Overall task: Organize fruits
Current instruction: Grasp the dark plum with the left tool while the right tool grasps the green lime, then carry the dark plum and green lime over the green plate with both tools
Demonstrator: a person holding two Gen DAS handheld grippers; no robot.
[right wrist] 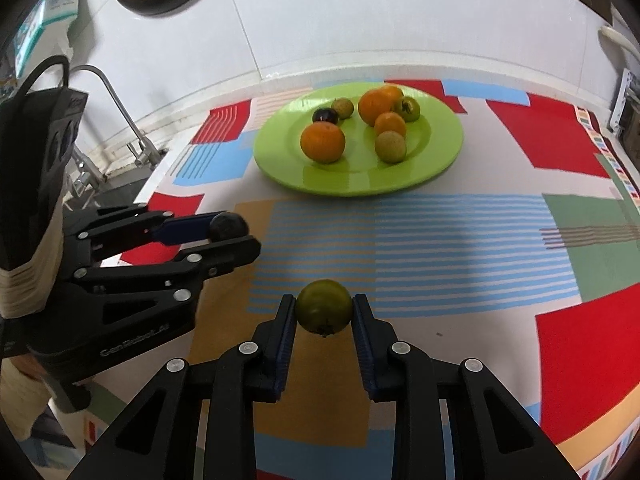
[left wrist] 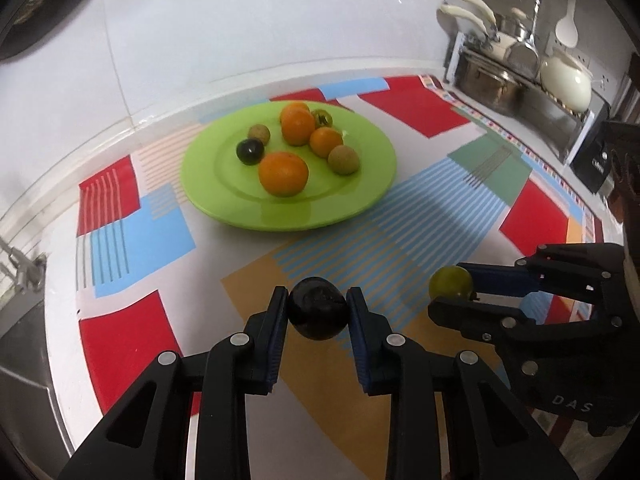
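Green is the colour of the plate (left wrist: 224,200), which is set at the far side of the cloth (left wrist: 360,248), close to the white wall. Seven fruits are seen on it: three oranges (left wrist: 283,173), two pale round fruits (left wrist: 343,159), one dark fruit (left wrist: 249,151) on the left, and one green tomato (left wrist: 322,118) at the far side.

A dark plum (left wrist: 317,308) is held by the left gripper (left wrist: 317,312). It is pinched between the two blue pads, one on each side, at the near part of the cloth.

A green fruit (right wrist: 324,312) is held the same way by the right gripper (right wrist: 324,314). Its little stem is turned down. Both pads are pressed on it.

Both grippers are kept side by side, near each other but apart. Both held fruits are well apart from the plate. A tap (right wrist: 116,100) is seen at the far left, and pots (left wrist: 564,80) are stacked on a rack at the far right.
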